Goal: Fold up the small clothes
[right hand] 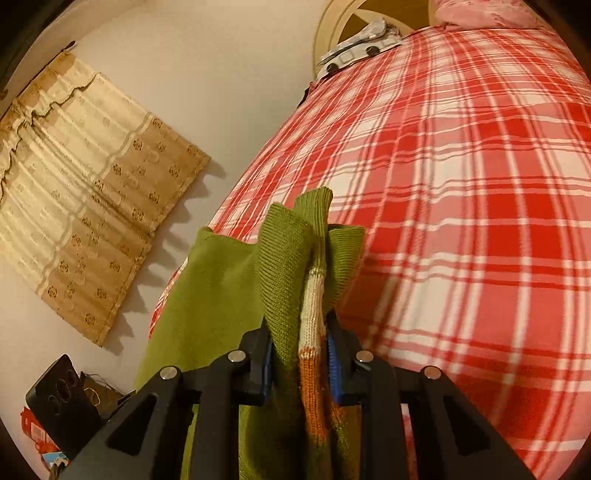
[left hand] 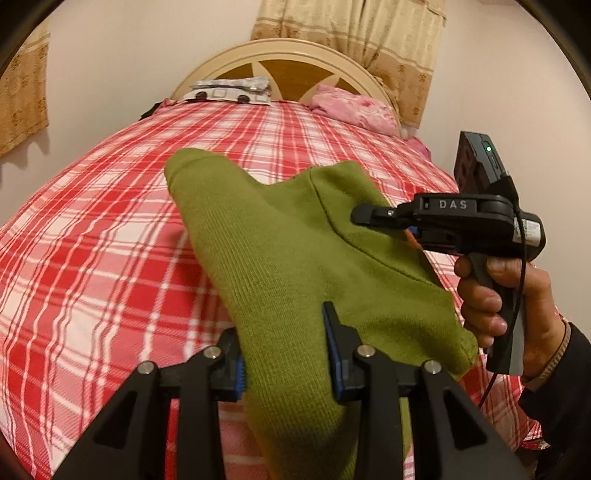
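The left hand-held gripper (left hand: 286, 354) clamps a bunch of the green knit garment (left hand: 280, 236). The right hand-held gripper (right hand: 300, 354) pinches another gathered part — both lifted above the plaid bed (left hand: 92, 258).

This is a bedroom in a home. A bed (left hand: 110, 240) w/ red-and-white check cover fills the left wrist view. At 12 o'clock stands a cream arched headboard (left hand: 280, 55) w/ wood panels, at 1 o'clock a pink flowered pillow (left hand: 354, 107). Beige patterned curtains (left hand: 354, 33) hang on the plain wall behind it.
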Demonstrator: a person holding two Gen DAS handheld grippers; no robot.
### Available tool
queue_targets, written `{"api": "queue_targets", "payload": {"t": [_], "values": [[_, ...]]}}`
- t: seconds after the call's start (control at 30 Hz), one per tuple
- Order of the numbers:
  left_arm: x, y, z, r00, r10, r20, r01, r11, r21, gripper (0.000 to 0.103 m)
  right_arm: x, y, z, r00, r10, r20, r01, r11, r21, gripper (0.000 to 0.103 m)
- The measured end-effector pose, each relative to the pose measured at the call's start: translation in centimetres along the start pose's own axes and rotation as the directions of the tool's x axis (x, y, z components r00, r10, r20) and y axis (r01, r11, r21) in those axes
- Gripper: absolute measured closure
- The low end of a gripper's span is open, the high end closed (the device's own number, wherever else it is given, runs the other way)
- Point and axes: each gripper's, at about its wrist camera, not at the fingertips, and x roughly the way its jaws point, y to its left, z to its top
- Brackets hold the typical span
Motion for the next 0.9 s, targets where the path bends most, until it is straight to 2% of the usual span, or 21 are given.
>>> {"api": "queue_targets", "payload": {"t": [0.57,0.9], "values": [[-2.7,3.6,-2.1,0.996,0.074,0.04,-0.073,0.997,-0.039,0.068,5.0,4.8,-1.0,0.996,0.055,-0.071,-0.059,0.997,-0.046,0.079],[-3.2,6.7,-4.5,0.994,0.109,0.012,-0.108,0.991,-0.079,0.068,9.1,7.1,-2.2,0.987,0.074,-0.145,-0.086,0.994,-0.074,0.079]]}}
